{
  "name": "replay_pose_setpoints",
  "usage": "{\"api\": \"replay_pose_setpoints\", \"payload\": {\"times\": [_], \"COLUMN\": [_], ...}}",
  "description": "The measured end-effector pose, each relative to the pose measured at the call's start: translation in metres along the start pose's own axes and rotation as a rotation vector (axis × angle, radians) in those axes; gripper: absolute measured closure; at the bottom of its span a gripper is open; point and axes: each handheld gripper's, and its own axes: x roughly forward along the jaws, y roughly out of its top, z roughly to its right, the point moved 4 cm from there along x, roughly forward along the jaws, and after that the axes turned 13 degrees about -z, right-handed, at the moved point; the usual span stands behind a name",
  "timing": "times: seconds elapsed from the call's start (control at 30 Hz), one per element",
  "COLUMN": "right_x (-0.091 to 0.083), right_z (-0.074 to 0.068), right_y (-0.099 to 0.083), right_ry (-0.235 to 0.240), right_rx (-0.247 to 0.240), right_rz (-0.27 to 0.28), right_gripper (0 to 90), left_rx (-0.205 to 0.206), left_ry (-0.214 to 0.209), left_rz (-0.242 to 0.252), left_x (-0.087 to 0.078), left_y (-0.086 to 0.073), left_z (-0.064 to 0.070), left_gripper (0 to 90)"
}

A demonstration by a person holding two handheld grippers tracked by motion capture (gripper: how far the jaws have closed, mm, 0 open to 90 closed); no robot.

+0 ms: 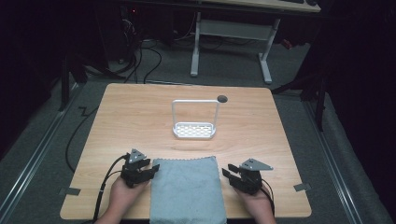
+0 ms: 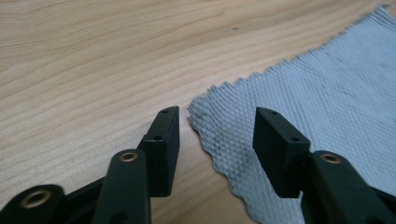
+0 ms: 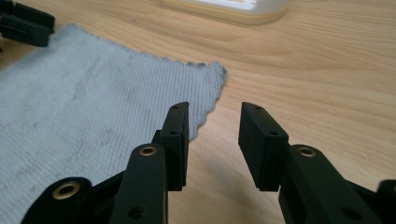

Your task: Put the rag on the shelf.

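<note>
You hold both grippers low over the table (image 1: 116,116), one at each far corner of the grey cloth (image 1: 187,189), which lies flat and spread between them at the near edge. Your left gripper (image 1: 150,171) stands released, jaws apart, the cloth's far-left corner (image 2: 205,112) lying between its tips. Your right gripper (image 1: 228,173) is likewise released, its jaws parted just beside the far-right corner (image 3: 212,77), the edge close to its inner jaw. Beyond both grippers, well apart from the cloth, stands a white rack (image 1: 194,121) with a tall handle. By this look nothing is gripped yet; the pinching of both corners, and whatever folding or lifting follows, remains ahead.
</note>
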Motion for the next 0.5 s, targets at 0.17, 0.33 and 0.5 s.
{"api": "replay_pose_setpoints", "payload": {"times": [0.17, 0.33, 0.5], "right_x": [0.014, 0.024, 0.028], "right_z": [0.008, 0.014, 0.013], "right_y": [0.034, 0.039, 0.038], "right_ry": [0.019, 0.009, -0.031], "right_rx": [-0.053, -0.047, -0.032], "right_rz": [-0.015, -0.066, -0.077], "right_gripper": [61.9, 60.4, 57.3], "left_rx": [-0.036, -0.031, -0.049], "left_ry": [-0.018, -0.017, -0.081], "left_rz": [-0.028, -0.016, -0.002], "left_x": [0.009, 0.013, 0.014], "left_y": [0.015, 0.017, 0.017], "left_z": [0.006, 0.006, -0.004], "left_gripper": [66.9, 87.8, 89.4]}}
